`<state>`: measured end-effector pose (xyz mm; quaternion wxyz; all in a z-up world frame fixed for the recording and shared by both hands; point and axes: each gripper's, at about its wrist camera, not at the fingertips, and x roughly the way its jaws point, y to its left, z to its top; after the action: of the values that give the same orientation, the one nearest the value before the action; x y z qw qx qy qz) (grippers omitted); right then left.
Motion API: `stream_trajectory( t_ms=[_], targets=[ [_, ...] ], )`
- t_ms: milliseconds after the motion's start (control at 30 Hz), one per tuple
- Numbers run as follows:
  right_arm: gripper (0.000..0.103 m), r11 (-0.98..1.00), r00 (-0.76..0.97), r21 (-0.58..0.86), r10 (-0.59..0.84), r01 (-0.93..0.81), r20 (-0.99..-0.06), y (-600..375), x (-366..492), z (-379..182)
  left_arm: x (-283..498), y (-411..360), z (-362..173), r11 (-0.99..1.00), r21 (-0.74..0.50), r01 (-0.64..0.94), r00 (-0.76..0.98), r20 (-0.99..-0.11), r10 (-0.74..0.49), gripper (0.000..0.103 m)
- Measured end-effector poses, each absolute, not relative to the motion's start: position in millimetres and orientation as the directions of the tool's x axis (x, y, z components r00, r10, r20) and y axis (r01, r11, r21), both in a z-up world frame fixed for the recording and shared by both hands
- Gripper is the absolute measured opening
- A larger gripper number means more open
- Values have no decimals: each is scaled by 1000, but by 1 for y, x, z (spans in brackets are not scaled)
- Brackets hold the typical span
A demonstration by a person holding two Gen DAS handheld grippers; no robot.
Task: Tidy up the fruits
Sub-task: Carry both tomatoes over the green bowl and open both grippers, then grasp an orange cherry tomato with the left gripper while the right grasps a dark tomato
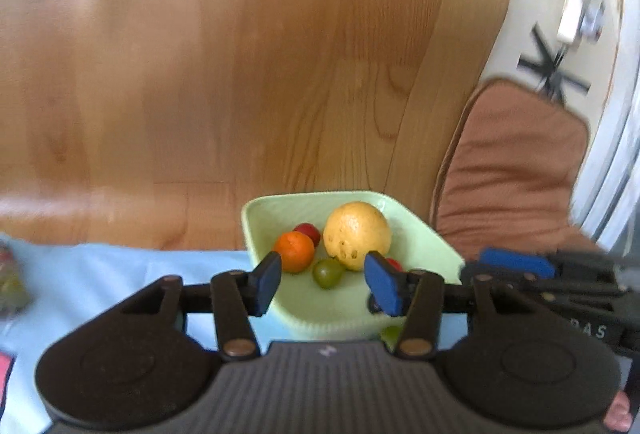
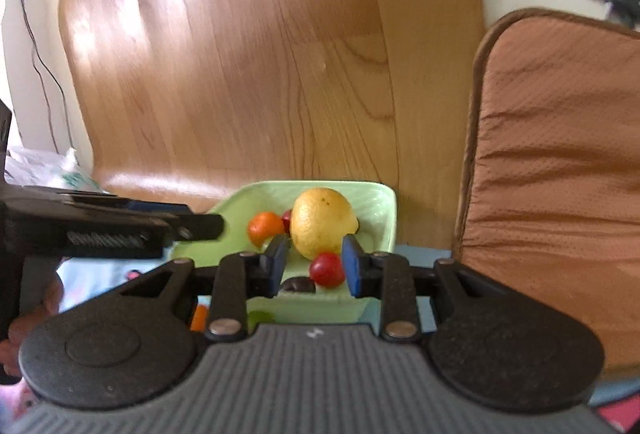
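Observation:
A pale green dish (image 1: 424, 238) sits on a light blue cloth (image 1: 100, 274). It holds a yellow lemon (image 1: 357, 234), a small orange (image 1: 294, 251), a green grape (image 1: 328, 273) and red fruits (image 1: 309, 232). My left gripper (image 1: 324, 284) is open and empty above the dish's near side. In the right wrist view the dish (image 2: 380, 212) holds the lemon (image 2: 322, 228), the orange (image 2: 265, 227), a red fruit (image 2: 327, 269) and a dark fruit (image 2: 298, 286). My right gripper (image 2: 315, 270) is open over the dish, with the red fruit between its fingers, apart from the pads.
A brown seat cushion (image 2: 560, 174) lies to the right of the dish. A wooden surface (image 1: 240, 74) stretches behind it. The right gripper shows at the right in the left wrist view (image 1: 540, 274). The left gripper shows at the left in the right wrist view (image 2: 100, 226).

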<state>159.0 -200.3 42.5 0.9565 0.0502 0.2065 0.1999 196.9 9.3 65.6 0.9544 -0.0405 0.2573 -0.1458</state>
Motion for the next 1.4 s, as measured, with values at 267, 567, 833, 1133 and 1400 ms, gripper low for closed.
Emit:
stream_trajectory(
  t_ms=[267, 567, 833, 1133, 1400],
  targets=[
    [33, 900, 785, 194, 436, -391, -439, -210, 93, 14, 112, 19, 41, 940, -213, 265, 798, -499, -338, 45],
    [33, 889, 771, 343, 440, -303, -461, -229, 106, 7, 100, -46, 18, 919, 13, 395, 780, -534, -328, 46],
    [33, 862, 716, 354, 501, -363, -486, -216, 123, -2, 114, -61, 2, 905, 16, 424, 747, -571, -340, 46],
    [30, 834, 655, 363, 551, -415, -517, -199, 136, -6, 120, -63, 0, 900, -14, 435, 729, -582, -361, 35],
    [25, 843, 675, 327, 537, -427, -505, -197, 103, 3, 80, -37, 7, 912, -49, 406, 729, -584, -356, 35]
  ],
)
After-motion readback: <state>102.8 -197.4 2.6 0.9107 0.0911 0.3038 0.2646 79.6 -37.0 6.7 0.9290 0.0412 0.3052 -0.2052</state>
